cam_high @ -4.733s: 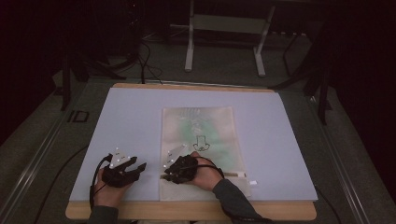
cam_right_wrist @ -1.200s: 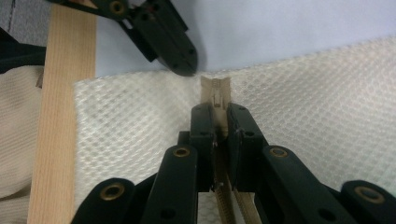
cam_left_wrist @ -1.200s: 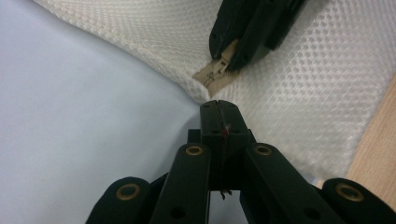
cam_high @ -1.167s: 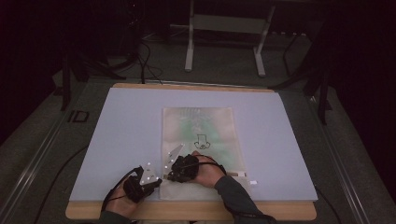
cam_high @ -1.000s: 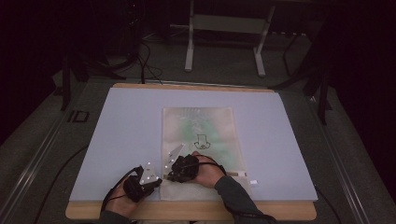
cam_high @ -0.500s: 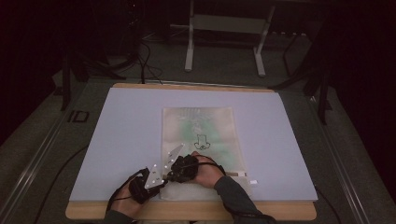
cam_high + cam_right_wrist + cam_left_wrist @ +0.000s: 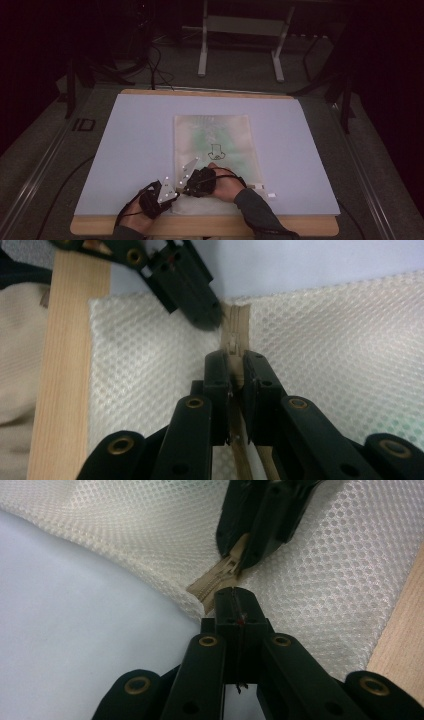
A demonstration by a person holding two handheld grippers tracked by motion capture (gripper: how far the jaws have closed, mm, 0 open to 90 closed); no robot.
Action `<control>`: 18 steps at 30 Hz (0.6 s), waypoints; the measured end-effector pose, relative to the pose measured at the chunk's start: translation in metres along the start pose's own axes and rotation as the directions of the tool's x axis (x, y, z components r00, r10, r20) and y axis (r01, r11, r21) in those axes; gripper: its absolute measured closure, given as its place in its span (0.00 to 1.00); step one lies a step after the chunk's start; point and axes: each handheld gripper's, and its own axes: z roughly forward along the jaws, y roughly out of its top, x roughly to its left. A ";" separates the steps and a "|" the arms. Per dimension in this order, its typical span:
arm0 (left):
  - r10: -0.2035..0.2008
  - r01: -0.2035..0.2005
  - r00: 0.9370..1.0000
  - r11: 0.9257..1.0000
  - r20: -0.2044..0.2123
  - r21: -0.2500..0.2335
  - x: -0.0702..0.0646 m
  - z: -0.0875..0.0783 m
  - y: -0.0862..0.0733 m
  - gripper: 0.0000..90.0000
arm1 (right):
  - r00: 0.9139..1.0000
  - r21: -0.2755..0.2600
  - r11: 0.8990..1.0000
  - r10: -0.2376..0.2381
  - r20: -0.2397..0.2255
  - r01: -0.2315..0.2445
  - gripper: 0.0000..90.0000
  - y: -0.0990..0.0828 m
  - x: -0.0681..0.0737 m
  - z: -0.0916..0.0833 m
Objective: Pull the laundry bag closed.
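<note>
Mesh bag (image 7: 212,145) lies flat at table (image 7: 125,140) centre, its zipper (image 7: 235,325) end at the 6 o'clock edge. Right gripper (image 7: 234,362) clamps the zipper slider. Left gripper (image 7: 235,597), at 7 o'clock, is closed on the bag's corner fabric.

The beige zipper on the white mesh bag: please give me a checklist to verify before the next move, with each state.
1. Right gripper closed on the beige zipper: ok.
2. Left gripper shut on the white mesh bag beside the zipper's end: ok.
3. Bag flat on the pale blue table cover: ok, slightly bunched near the grippers.
4. Zipper slider itself gripped: cannot tell.
5. Zipper path free: ok.
</note>
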 end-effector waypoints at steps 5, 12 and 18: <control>0.001 -0.001 1.000 1.000 -0.004 0.007 0.000 0.000 0.001 1.00 | 1.000 0.002 1.000 0.003 -0.001 -0.003 0.92 0.000 0.001 0.000; -0.082 0.083 0.995 0.996 0.055 -0.025 0.009 -0.001 -0.003 1.00 | 1.000 -0.020 1.000 0.005 0.005 -0.005 0.91 0.001 -0.002 0.004; -0.042 0.042 0.999 0.999 -0.006 -0.007 0.007 0.000 0.001 0.99 | 0.999 -0.051 0.999 0.022 0.040 -0.020 0.91 0.004 -0.004 0.007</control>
